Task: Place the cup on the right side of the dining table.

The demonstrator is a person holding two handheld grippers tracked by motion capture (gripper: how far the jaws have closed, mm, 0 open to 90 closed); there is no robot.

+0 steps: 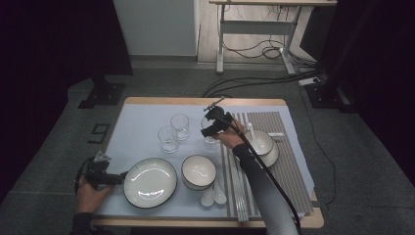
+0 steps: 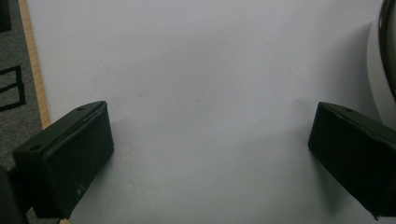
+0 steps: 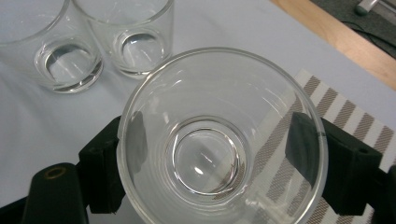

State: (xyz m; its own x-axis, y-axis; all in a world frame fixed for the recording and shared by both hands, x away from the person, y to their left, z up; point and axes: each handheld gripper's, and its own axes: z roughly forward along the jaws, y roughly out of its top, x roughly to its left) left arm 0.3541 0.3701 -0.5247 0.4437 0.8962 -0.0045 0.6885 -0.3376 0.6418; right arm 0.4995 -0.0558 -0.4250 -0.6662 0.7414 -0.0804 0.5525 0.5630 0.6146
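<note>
A clear drinking glass (image 3: 219, 154) sits between the two black jaws of my right gripper (image 3: 217, 161), whose pads press on its opposite sides; I look down into it. In the high view this glass (image 1: 209, 133) is held by the right gripper (image 1: 211, 129) at the left edge of the striped mat (image 1: 288, 166). My left gripper (image 1: 120, 177) lies low at the table's left front, just left of the large white plate (image 1: 149, 182). In its own view the left gripper (image 2: 210, 154) stands open over the pale blue mat, with the plate's rim (image 2: 380, 70) at the right.
Two more empty glasses (image 1: 179, 126) (image 1: 168, 138) stand left of the held one, close by in the right gripper view (image 3: 65, 51) (image 3: 135, 37). A white bowl (image 1: 198, 171), two spoons (image 1: 213, 195), chopsticks (image 1: 238, 191) and a bowl on a plate (image 1: 262, 142) share the table.
</note>
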